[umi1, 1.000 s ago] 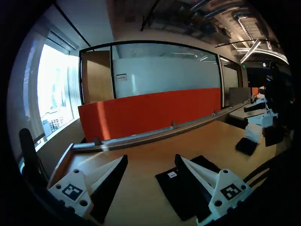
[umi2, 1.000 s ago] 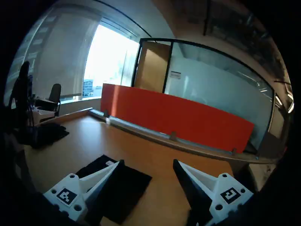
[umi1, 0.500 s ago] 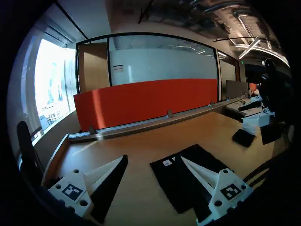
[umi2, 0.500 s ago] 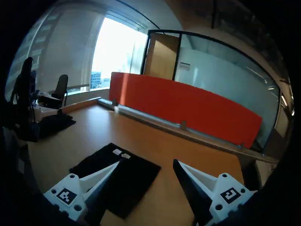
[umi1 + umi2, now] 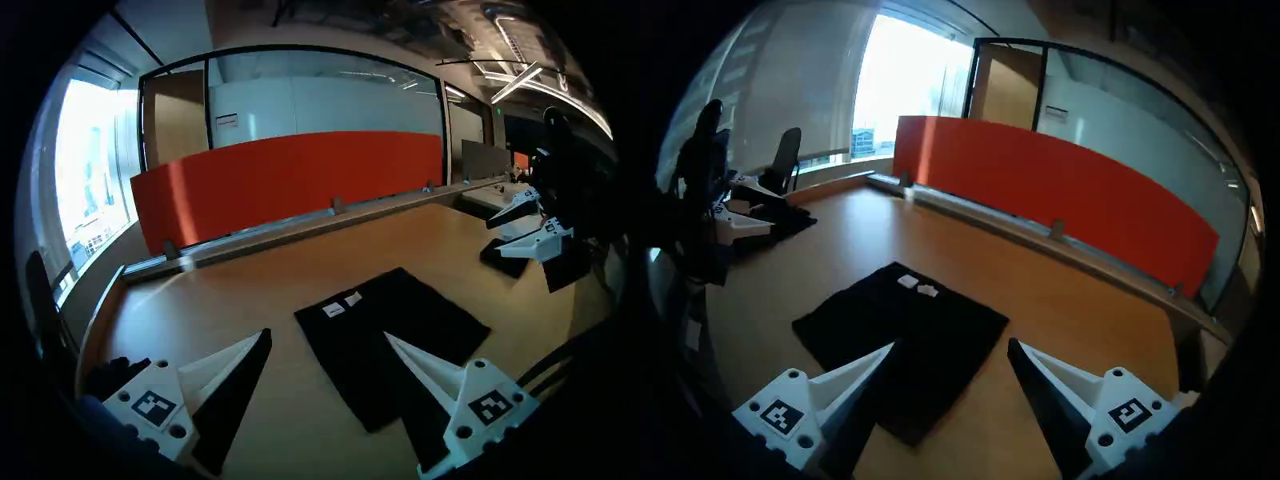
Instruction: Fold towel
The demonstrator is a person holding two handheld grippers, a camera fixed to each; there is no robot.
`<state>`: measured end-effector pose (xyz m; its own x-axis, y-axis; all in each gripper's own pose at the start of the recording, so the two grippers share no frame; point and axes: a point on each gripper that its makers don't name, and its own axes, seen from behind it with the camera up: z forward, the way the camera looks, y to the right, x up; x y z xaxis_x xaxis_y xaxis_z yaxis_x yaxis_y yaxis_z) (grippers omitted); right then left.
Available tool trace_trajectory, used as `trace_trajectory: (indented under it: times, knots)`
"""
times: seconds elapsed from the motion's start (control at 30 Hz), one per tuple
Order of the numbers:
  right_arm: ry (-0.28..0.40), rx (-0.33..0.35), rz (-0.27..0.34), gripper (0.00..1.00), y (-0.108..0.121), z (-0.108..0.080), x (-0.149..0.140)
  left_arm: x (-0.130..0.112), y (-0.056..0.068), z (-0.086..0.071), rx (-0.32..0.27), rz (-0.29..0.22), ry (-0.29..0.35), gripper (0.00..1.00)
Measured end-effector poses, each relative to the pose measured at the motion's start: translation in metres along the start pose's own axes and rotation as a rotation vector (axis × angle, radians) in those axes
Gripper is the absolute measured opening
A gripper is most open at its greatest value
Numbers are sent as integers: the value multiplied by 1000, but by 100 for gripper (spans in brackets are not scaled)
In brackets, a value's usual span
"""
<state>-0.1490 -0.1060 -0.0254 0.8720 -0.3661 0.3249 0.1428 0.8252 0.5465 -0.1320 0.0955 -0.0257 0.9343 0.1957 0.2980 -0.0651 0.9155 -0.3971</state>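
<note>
A black towel [image 5: 400, 312] was laid flat on the table [image 5: 240, 296] for folding; left gripper [image 5: 325, 334] and right gripper [image 5: 951, 343] were held facing it, fingers spread, empty.

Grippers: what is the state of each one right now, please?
Left gripper: open, holding nothing.
Right gripper: open, holding nothing.
</note>
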Motion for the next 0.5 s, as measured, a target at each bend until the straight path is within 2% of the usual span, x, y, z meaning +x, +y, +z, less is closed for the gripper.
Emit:
trace_trajectory:
  times: [0.17,0.5]
  knots:
    - [-52,22,-8,100,-6,10,-25,-22,8,11,-11,10,-45,92]
    - [-155,67,-8,100,-21,24,-76,-75,36,31,-88,39,-177,93]
